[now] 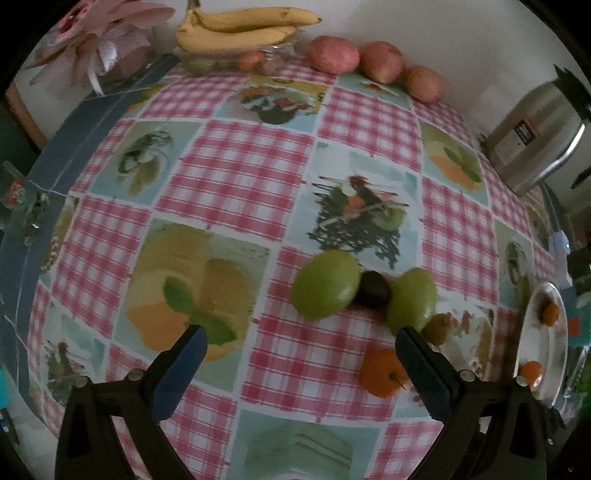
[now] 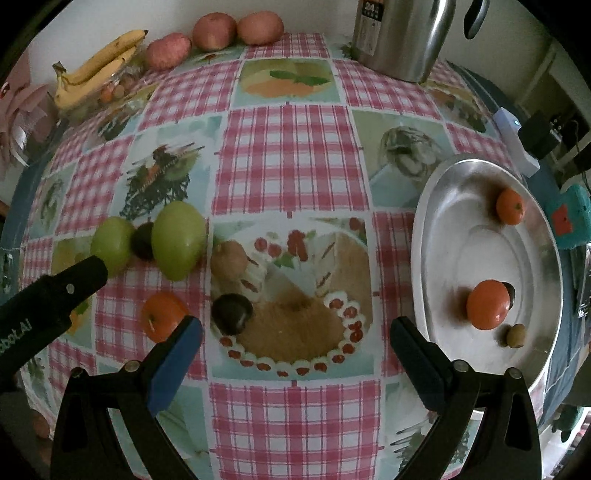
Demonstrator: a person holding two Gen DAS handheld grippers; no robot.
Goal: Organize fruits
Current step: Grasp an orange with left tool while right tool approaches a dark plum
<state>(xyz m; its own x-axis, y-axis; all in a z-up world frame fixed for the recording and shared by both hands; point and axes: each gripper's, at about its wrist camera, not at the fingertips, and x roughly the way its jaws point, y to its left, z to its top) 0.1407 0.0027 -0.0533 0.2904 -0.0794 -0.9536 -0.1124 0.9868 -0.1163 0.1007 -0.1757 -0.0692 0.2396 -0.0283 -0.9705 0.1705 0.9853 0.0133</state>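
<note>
Two green fruits point(image 1: 327, 284) point(image 1: 412, 304) lie on the checked tablecloth with a small dark fruit point(image 1: 375, 290) between them. My left gripper point(image 1: 301, 336) stands open just short of them, empty. A kiwi point(image 1: 437, 326) and an orange point(image 1: 382, 373) sit beside its right finger. My right gripper point(image 2: 295, 328) is open and empty over the cloth, with a dark plum point(image 2: 232, 314), a kiwi point(image 2: 229, 260) and the orange point(image 2: 164, 315) near its left finger. The silver plate point(image 2: 480, 229) on the right holds two oranges point(image 2: 509, 206) point(image 2: 487, 304), a small kiwi point(image 2: 515, 335) and a half-hidden dark fruit.
Bananas point(image 1: 240, 27) over a glass bowl and three red apples point(image 1: 332, 53) line the far edge by the wall. A steel kettle point(image 2: 402, 37) stands at the far right. One finger of the left gripper point(image 2: 88, 271) reaches in from the left in the right wrist view.
</note>
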